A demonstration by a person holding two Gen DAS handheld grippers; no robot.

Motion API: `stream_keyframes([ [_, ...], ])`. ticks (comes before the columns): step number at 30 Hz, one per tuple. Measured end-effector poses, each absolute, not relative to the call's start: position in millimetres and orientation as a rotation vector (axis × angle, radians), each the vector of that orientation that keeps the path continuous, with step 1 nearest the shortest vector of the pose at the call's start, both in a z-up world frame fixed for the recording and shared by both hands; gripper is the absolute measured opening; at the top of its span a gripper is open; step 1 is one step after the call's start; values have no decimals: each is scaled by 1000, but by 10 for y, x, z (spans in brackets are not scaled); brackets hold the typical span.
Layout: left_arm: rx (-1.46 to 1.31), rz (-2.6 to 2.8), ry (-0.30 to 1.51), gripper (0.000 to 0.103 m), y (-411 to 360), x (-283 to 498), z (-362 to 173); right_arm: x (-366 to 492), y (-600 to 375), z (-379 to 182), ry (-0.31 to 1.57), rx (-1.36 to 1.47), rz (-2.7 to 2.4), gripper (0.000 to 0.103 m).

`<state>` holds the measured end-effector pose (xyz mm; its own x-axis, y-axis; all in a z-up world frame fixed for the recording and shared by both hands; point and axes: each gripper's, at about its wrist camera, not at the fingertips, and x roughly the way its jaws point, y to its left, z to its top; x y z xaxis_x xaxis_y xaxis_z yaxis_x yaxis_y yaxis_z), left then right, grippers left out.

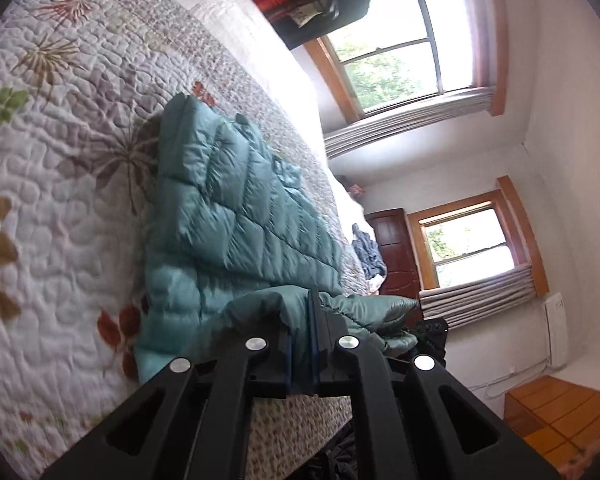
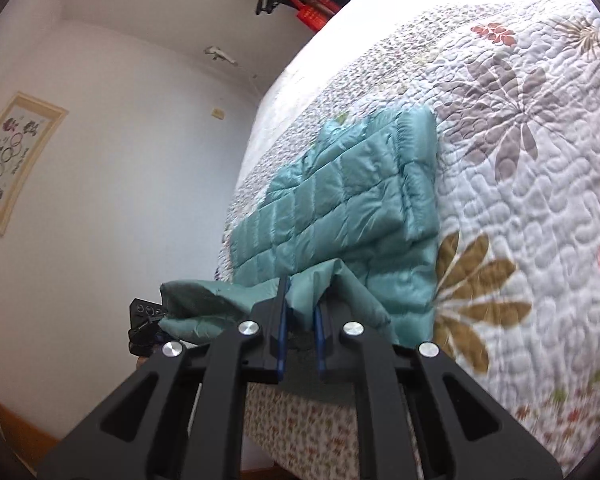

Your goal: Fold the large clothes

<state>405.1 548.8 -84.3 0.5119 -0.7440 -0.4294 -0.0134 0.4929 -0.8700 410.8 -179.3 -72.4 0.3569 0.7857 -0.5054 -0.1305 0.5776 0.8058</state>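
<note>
A teal quilted puffer jacket (image 1: 236, 208) lies partly folded on the flowered bed quilt (image 1: 48, 184), one layer lapped over another. My left gripper (image 1: 302, 320) is shut on the jacket's near edge, which is lifted and bunched around the blue pads. In the right wrist view the same jacket (image 2: 352, 192) stretches away across the quilt (image 2: 520, 168). My right gripper (image 2: 302, 304) is shut on another stretch of that raised near edge, with fabric draped over both fingers. Each gripper's far end shows dimly past the cloth in the other's view.
The bed's near side drops off just under both grippers (image 2: 300, 420). Two windows (image 1: 400, 44) and a dark wooden door (image 1: 392, 256) stand beyond the bed. A grey garment (image 1: 368, 256) lies at its far end. A framed picture (image 2: 12, 160) hangs on the white wall.
</note>
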Motion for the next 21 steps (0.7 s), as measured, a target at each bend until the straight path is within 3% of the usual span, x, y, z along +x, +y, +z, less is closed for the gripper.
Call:
stream_keyframes([
  [6, -960, -465, 1017, 6, 5521, 4652, -1157, 4687, -1701, -1068, 1111, 757, 600, 9],
  [9, -959, -453, 1043, 7, 5529, 4815, -1291, 4875, -1682, -1212, 1137, 774, 586, 13],
  [10, -953, -449, 1044, 9, 5534, 4853, -1310, 4925, -1676, -1244, 1141, 769, 587, 19],
  [12, -946, -445, 1022, 18, 5544, 4844, -1311, 4967, -1666, -1253, 1139, 764, 607, 32],
  [13, -938, -447, 1005, 25, 5553, 4817, -1290, 4956, -1674, -1224, 1124, 765, 620, 47],
  [14, -923, -453, 981, 40, 5563, 4777, -1245, 4944, -1682, -1179, 1100, 760, 634, 57],
  [15, -897, -458, 943, 51, 5575, 4716, -1170, 4920, -1694, -1116, 1068, 741, 644, 58],
  [16, -865, -452, 903, 69, 5588, 4654, -1100, 4890, -1704, -1061, 1047, 719, 652, 58],
  [21, -644, -404, 830, 73, 5551, 4542, -879, 4855, -1685, -1042, 1026, 598, 591, 58],
])
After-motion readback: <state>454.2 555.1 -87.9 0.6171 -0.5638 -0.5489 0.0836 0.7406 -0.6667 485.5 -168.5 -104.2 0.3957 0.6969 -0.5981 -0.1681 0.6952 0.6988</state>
